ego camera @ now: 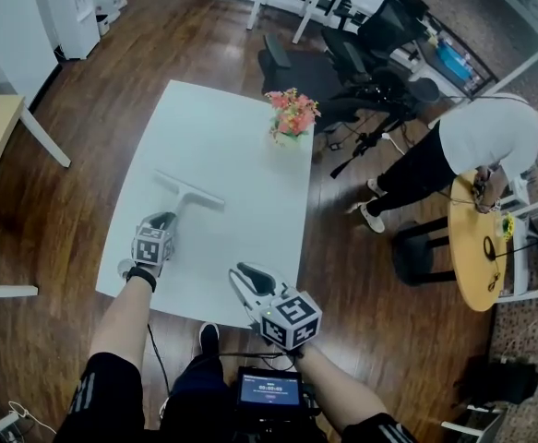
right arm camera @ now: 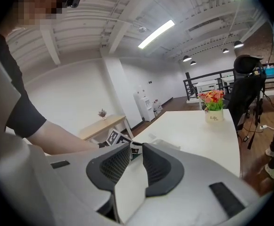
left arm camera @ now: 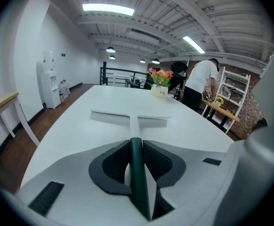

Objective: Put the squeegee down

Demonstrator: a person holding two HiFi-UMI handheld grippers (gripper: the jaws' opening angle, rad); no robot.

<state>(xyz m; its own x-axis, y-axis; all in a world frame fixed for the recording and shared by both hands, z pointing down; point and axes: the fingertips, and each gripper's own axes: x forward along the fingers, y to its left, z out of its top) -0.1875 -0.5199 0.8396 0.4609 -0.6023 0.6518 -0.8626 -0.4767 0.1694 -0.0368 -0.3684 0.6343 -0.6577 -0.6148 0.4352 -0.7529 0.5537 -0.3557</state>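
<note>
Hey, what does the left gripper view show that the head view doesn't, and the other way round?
Only the left gripper view: ceiling lights, and the left gripper shut on the squeegee by its green handle. Only the head view: the right gripper, and a small screen at the wearer's waist. Both: the white table, the squeegee blade, the flowers, a bystander in white.

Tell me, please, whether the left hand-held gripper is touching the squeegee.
Touching. The left gripper view shows the left hand-held gripper shut on the squeegee, its dark green handle pinched between both pads.
</note>
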